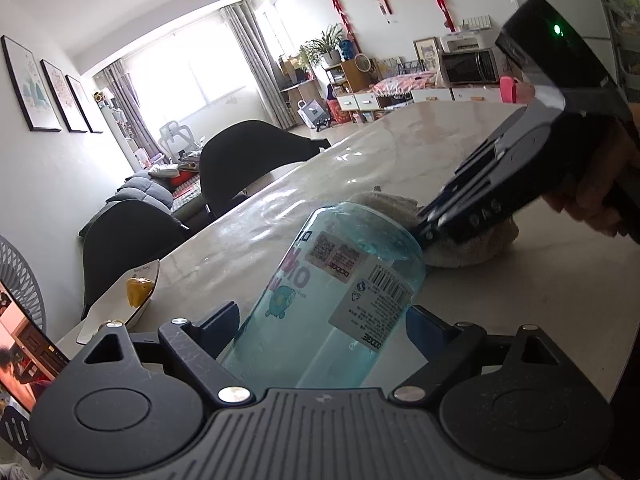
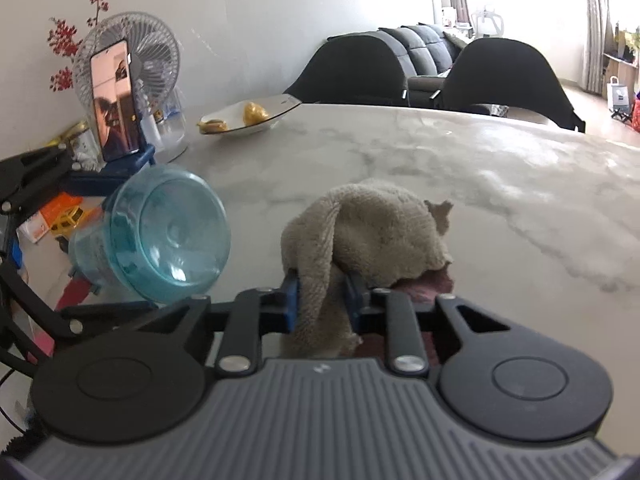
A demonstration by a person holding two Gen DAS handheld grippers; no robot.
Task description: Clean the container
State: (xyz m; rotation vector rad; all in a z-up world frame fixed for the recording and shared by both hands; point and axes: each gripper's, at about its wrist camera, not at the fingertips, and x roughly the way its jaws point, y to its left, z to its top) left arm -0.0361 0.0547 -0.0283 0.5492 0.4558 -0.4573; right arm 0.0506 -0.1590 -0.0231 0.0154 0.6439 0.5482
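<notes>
Fingers [image 2: 292, 300] of the right gripper [image 2: 324, 300] are pinched together on a beige cloth [image 2: 380, 232], which bunches up toward twelve o'clock of them on the marble table [image 2: 500, 184]; the fold between the pads hides how much cloth is caught. Something dark red under the cloth's edge is too hidden to name.

Left gripper [image 1: 320, 328] has its two blue fingers [image 1: 424, 332] set wide on either side of one clear blue container [image 1: 340, 300], held tilted off the table; whether the pads press its wall I cannot tell, since the container covers them. Its mouth end is cut off behind the gripper body. In the right wrist view its round base sits at nine o'clock of the cloth, apart from it.

One shallow dish [image 2: 248, 116] at eleven o'clock holds two yellowish lumps, indistinct. Two dark chairs [image 2: 512, 80] stand at the far edge.
</notes>
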